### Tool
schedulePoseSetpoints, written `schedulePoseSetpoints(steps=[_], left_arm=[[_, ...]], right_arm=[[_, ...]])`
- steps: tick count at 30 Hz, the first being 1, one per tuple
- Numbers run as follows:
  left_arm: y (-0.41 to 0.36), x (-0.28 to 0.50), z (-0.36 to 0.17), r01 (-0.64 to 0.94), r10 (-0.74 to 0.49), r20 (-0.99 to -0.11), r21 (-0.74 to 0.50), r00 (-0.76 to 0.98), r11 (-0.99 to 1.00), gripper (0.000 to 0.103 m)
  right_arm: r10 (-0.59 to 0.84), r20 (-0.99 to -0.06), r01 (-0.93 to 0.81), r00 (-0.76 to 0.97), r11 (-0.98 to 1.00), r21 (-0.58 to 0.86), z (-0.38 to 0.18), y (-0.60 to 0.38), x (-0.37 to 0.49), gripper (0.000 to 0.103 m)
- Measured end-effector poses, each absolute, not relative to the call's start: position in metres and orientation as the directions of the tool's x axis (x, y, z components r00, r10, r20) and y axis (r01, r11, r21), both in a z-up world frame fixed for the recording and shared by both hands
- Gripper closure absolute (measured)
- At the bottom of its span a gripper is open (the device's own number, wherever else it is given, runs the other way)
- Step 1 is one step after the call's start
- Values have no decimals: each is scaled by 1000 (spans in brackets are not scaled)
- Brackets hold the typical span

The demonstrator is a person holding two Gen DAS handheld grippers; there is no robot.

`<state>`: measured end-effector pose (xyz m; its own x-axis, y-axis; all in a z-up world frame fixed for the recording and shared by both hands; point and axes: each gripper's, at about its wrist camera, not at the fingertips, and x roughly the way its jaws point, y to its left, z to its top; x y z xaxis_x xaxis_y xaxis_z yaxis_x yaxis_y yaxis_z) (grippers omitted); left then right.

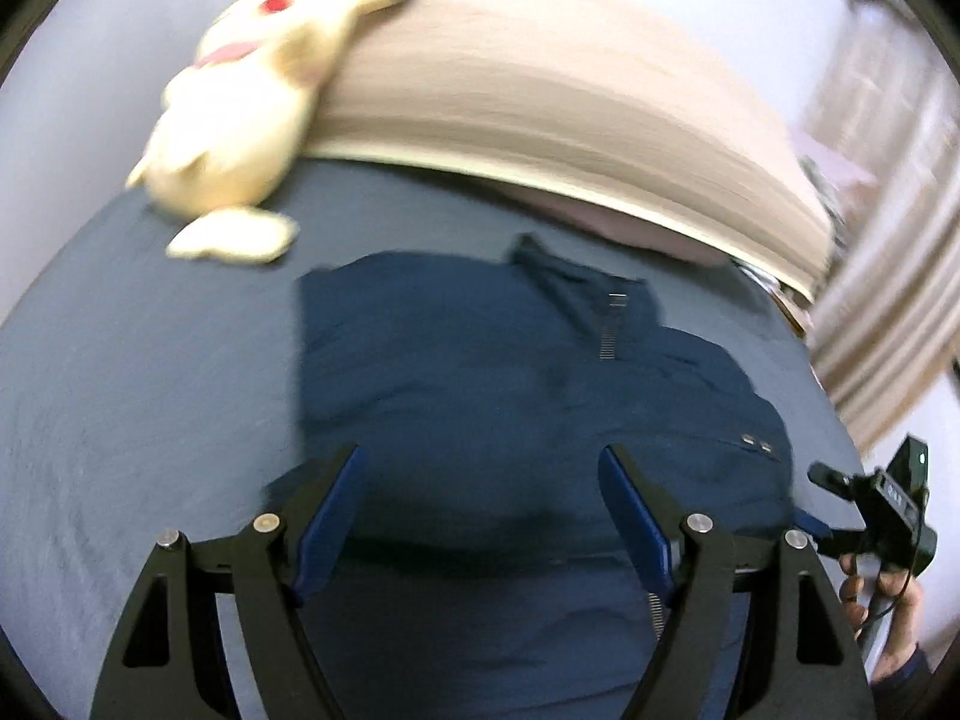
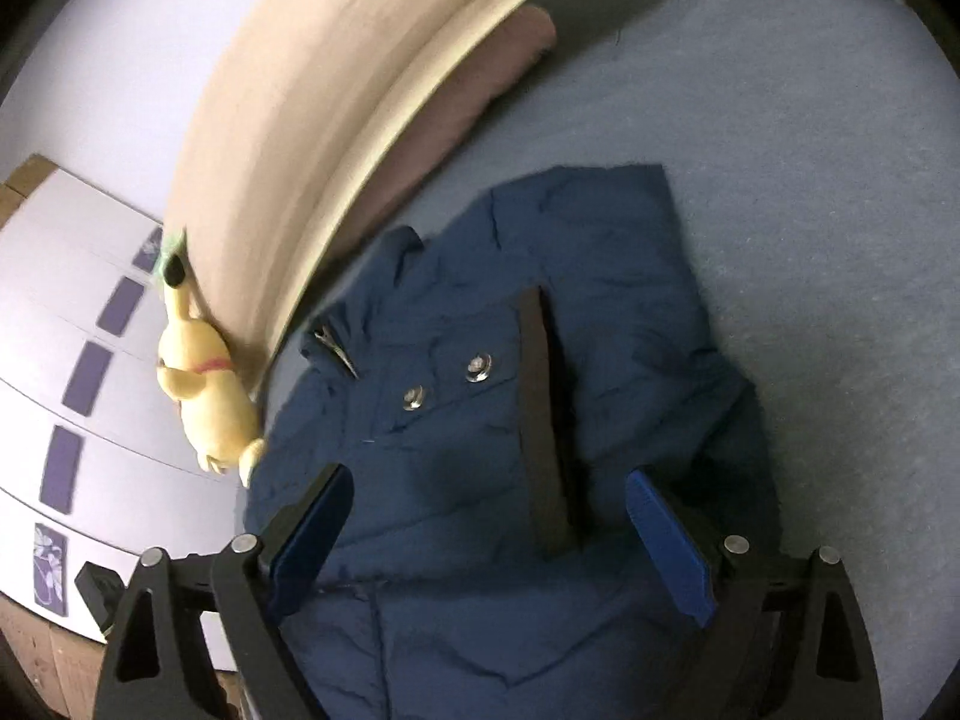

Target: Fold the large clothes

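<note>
- Here, the jacket (image 2: pixel 510 420) lies partly folded mid-bed (image 2: pixel 810 180), below the pillow (image 2: pixel 288 138).
- Left gripper (image 1: pixel 480 504) and right gripper (image 2: pixel 489 525) hover over it, fingers spread, holding nothing.
- Likely soft, bulky, slippery; grip a hem or sleeve edge.
- Only the right view shows the dark strap (image 2: pixel 543 438); only the left shows the curtain (image 1: pixel 888 312).

Matt navy cloth jacket (image 2: pixel 480 420) w/ shiny metal snaps (image 2: pixel 478 368), fuzzy plush toy (image 2: pixel 207 384).

Black gripper (image 1: pixel 480 462), blue pads (image 1: pixel 327 525), perhaps navy sleeve (image 1: pixel 909 669)
</note>
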<state>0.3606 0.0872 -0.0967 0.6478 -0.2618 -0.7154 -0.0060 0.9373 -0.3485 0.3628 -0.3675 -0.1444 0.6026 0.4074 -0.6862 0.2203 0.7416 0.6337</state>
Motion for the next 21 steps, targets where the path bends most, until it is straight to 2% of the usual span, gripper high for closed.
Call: schedulePoseSetpoints(steps=[2,3,4,5,7,10,13,15,19,21], left_arm=[[103,359,-105,-45,-247,-720,-360,649,932,23],[111,359,-109,-64,-238,-724,-364,647,929,23],[118,359,-113,-84,-230,-729,-366,645,927,23],[122,359,-115,-97,-225,-731,-371,644,924,23],[133,360,-117,-118,-221,-733,-381,644,917,23],[141,362,-116,-134,-200,-731,-371,652,919,23],[149,367,-115,-144,-192,-727,-373,660,917,23],[148,374,-119,-148,-194,-731,-376,654,915,23],[141,391,-127,-154,-176,-763,-340,622,928,23],[141,399,-128,-166,-151,-774,-314,615,935,23]], right_arm=[[411,-714,182,567,783,595,-145,-354,371,16],[400,-744,160,536,816,555,-145,-346,376,45],[368,-778,149,509,853,501,-144,-339,380,83],[314,-816,125,485,899,420,-139,-328,385,84],[228,-823,59,520,952,301,-111,-312,387,87],[100,-741,-13,664,992,122,-50,-294,379,87],[41,-684,-28,728,999,29,-29,-284,370,87],[14,-720,-12,694,1000,9,-55,-285,377,87],[-7,-837,41,547,999,18,-140,-296,395,87],[1,-841,52,541,998,35,-156,-299,397,87]])
